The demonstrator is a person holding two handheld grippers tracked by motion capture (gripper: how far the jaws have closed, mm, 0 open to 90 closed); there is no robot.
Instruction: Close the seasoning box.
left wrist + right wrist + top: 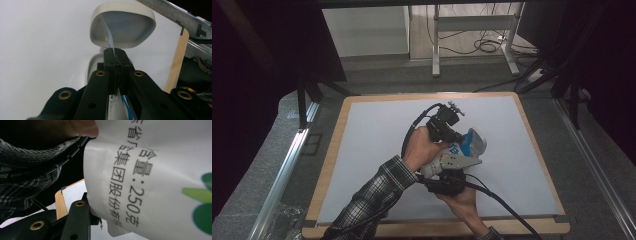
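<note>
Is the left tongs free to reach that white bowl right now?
Probably not yet: the left tongs are shut on the pouch's edge. The bowl lies just ahead with nothing between, so they'd need to let go first.

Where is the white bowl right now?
High view: the white bowl sits right of centre on the table, just beyond the pouch both grippers hold.

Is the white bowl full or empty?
Empty. The left gripper view looks into the white bowl and its bare grey inside shows; the thin bag edge merely crosses in front.
</note>
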